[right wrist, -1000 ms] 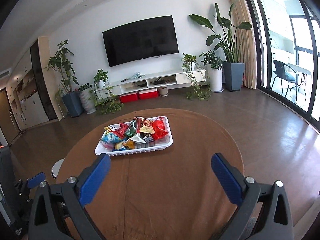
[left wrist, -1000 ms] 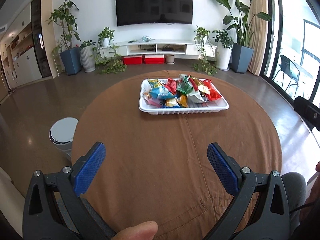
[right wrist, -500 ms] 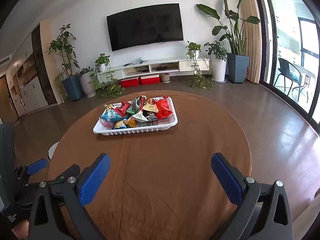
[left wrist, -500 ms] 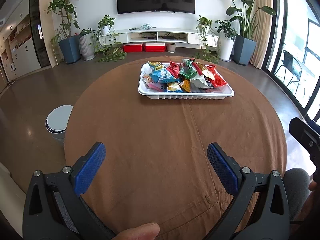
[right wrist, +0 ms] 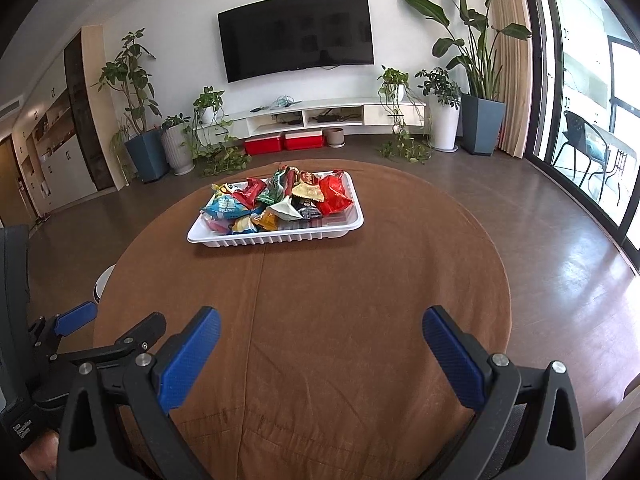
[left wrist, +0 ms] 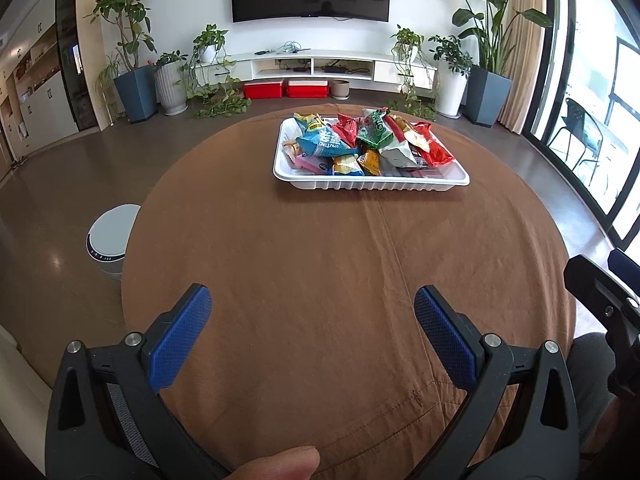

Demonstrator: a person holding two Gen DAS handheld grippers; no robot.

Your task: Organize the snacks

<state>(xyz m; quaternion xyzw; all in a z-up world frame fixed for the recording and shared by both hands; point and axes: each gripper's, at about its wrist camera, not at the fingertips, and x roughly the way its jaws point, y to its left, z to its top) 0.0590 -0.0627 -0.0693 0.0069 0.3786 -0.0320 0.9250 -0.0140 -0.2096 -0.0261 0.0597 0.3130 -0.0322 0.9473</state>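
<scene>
Item one, tray [left wrist: 370,184]: white, ribbed wall, on the far half of the round table [left wrist: 320,280] under its brown cloth, heaped with snack packets [left wrist: 366,142] in blue, red, green and yellow. Item two, my left gripper [left wrist: 314,338]: jaws spread wide, nothing between them, over the table's near edge and well apart from the tray. Item three, my right gripper [right wrist: 322,356]: likewise wide open and empty, beside the left one above the near cloth.
</scene>
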